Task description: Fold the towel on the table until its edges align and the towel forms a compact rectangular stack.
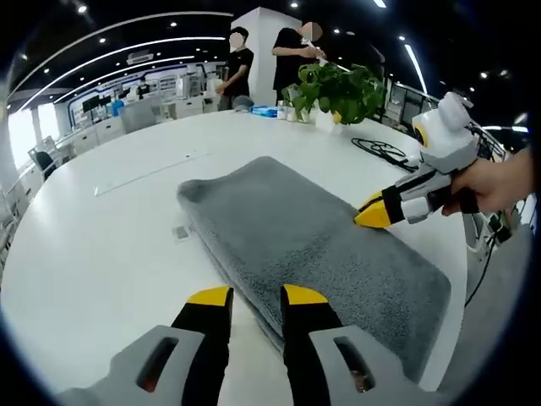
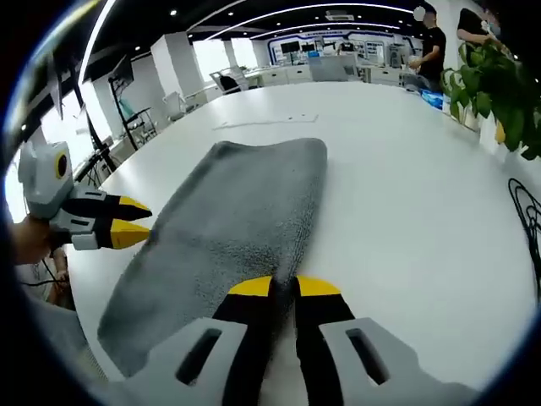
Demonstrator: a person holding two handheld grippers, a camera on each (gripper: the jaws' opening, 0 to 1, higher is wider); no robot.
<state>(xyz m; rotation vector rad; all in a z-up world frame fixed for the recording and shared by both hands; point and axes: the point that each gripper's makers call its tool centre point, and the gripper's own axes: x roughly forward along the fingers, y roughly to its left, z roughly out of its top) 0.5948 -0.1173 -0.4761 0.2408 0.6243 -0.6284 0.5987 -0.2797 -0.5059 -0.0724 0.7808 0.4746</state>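
Left gripper (image 1: 256, 296) rises from 6 o'clock in the left gripper view, yellow-tipped jaws a narrow gap apart, nothing between them, tips just at the near long edge of the towel (image 1: 313, 245). Towel: grey, folded into a long layered rectangle, lying flat on the white table (image 1: 101, 245), running from about 11 o'clock toward 4 o'clock, stacked layers visible along the near edge. At 3 o'clock, right gripper (image 1: 372, 211) enters, held by a hand (image 1: 494, 182), its yellow tips together as far as can be told, touching or just above the far edge of the towel; contact cannot be told. Beyond, at 1 o'clock, a potted plant (image 1: 342, 89) and a black cable (image 1: 385, 152) on the tabletop; at 12 o'clock, two people (image 1: 237, 68) standing past the table's far rim. In the right gripper view, right gripper (image 2: 283, 288) comes up from 6 o'clock, jaws nearly closed with only a thin slit between, gripping nothing, tips at the towel's (image 2: 237, 211) near edge. Towel stretches from 12 o'clock down to 8 o'clock on the table (image 2: 406, 194). At 9 o'clock, left gripper (image 2: 133, 222) with jaws slightly parted, just beside the towel's far edge. Plant (image 2: 499, 85) at 2 o'clock.
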